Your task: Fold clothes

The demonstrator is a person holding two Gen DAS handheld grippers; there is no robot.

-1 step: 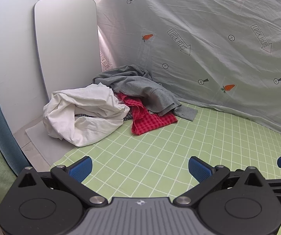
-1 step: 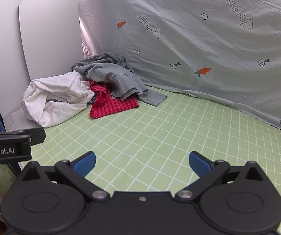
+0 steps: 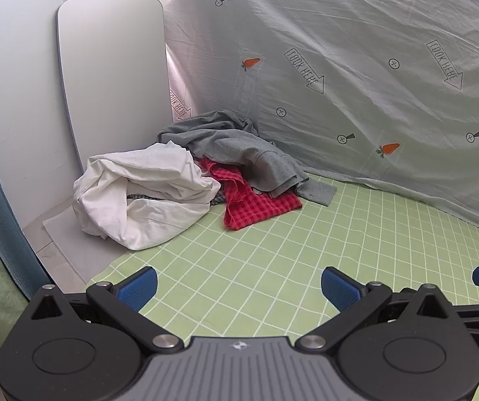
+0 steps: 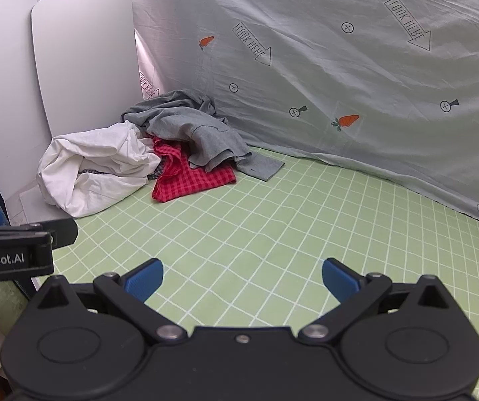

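A pile of clothes lies at the far left corner of the green checked mat (image 3: 273, 267): a crumpled white garment (image 3: 146, 193), a red checked garment (image 3: 256, 204) and a grey garment (image 3: 239, 150) draped over it. The same pile shows in the right wrist view: white garment (image 4: 96, 167), red checked garment (image 4: 189, 173), grey garment (image 4: 192, 127). My left gripper (image 3: 238, 289) is open and empty, well short of the pile. My right gripper (image 4: 242, 279) is open and empty, also short of the pile. The left gripper's body (image 4: 12, 250) shows at the left edge of the right wrist view.
A printed pale sheet (image 3: 356, 83) hangs as a backdrop behind the mat. A white board (image 3: 112, 77) leans upright in the left corner behind the clothes. The mat's left edge (image 3: 106, 267) borders a pale floor strip.
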